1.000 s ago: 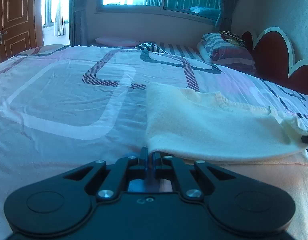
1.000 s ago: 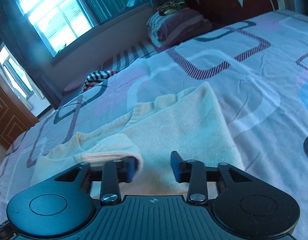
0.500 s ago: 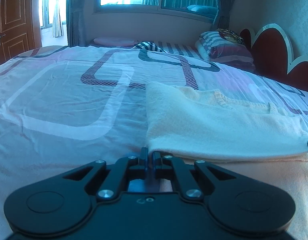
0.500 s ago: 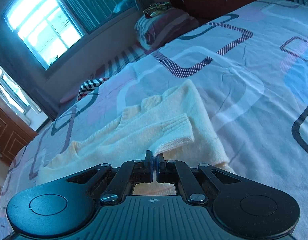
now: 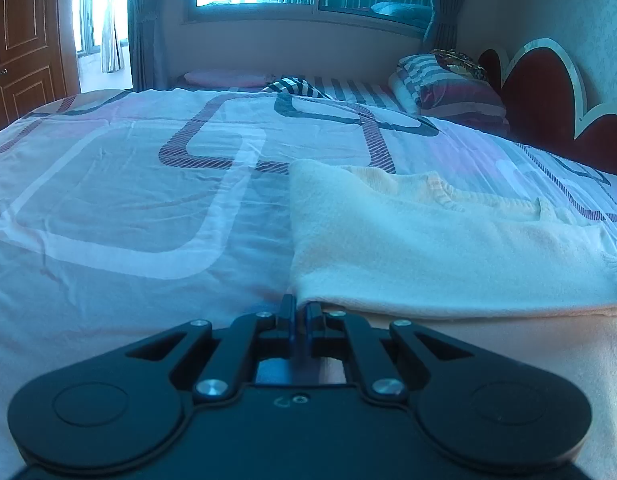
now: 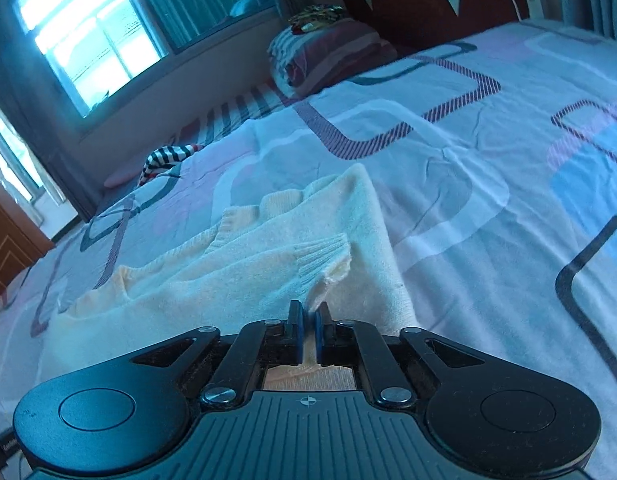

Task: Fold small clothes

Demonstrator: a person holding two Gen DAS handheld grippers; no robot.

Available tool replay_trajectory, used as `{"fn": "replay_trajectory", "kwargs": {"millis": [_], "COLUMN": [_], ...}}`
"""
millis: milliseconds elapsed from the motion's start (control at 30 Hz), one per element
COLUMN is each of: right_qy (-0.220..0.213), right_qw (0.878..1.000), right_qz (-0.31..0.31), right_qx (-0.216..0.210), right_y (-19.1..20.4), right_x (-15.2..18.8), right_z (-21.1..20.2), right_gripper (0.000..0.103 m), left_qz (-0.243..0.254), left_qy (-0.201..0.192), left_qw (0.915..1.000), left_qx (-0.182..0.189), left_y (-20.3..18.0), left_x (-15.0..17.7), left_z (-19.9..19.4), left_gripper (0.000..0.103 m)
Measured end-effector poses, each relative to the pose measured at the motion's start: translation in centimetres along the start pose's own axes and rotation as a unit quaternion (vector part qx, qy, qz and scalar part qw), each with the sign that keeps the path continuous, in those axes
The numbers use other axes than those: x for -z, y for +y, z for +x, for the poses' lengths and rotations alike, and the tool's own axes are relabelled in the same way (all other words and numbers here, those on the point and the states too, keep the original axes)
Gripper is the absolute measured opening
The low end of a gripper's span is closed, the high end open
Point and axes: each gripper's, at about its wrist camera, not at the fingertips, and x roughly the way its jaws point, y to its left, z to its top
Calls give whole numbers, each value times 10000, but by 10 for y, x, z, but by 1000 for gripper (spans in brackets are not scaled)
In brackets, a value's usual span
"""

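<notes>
I see the cream sweater [image 5: 428, 256] lying folded on the bed [image 5: 128, 200], my left hand-held gripper [image 5: 297, 307] clamped on its near corner and my right hand-held gripper [image 6: 308, 312] pinching its ribbed cuff [image 6: 322, 258]

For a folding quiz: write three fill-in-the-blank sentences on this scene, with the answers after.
1. The cream sweater lies on a ____.
2. The right gripper is shut on the sweater's ribbed ____.
3. The wooden door stands at the ____ edge of the left wrist view.

Answers: bed; cuff; left
</notes>
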Motion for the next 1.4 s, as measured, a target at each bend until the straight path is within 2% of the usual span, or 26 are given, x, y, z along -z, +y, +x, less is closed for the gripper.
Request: {"fn": "replay_trajectory", "kwargs": {"millis": [100,200,267,333,400,533,633,700,733,800,867,933,1100,1333,1367,1400], "right_qy": [-76,105,161,38,-112,-366,-437,-489,-521,-552,-507,-424,-120,190,197,196], "right_qw": [9994,9971,9968,9971,9976,9963,9958,9956,9954,9952,9949,9947,9961,9937,9934,9933], "right_qz": [-326,-633,-669,-651,-571,-669,-670,-655,-656,-671,-771,-874,-840,-1080,-1109,-1114], "right_qx": [78,419,399,399,371,398,436,455,469,453,397,333,248,232,231,227], "right_y": [5,2,-1,-1,-3,-3,-3,-5,-5,-6,-5,-3,0,1,1,0], "right_x": [3,10,10,7,2,-9,-17,-21,-22,-24,-26,-28,-33,-32,-31,-30], "right_z": [-7,3,5,0,-8,-17,-16,-15,-15,-15,-11,-3,28,48,48,48], "right_gripper": [4,4,4,4,5,7,20,35,35,35,35,35,35,35,31,17], "left_qz": [22,24,33,47,82,63,90,92,85,69,27,-59,-87,-332,-371,-432], "left_qy": [20,41,56,77,110,201,270,301,299,224,134,65,-39,170,212,261], "left_qw": [10000,10000,10000,10000,9999,9998,9996,9995,9995,9997,9998,9999,9999,9992,9990,9986], "left_qx": [3,15,21,23,10,-41,-39,-10,19,80,108,137,141,155,155,168], "left_y": [0,0,1,0,0,1,1,2,4,5,7,7,-1,-2,-1,-1], "left_x": [0,-1,-1,-2,-3,-5,-7,-9,-9,-12,-16,-21,-44,-66,-69,-70], "left_z": [0,0,0,0,0,-2,-5,-8,-11,-19,-25,-26,-8,36,42,48], "left_gripper": [4,5,5,4,8,20,23,26,28,32,41,61,62,62,62,62]}}
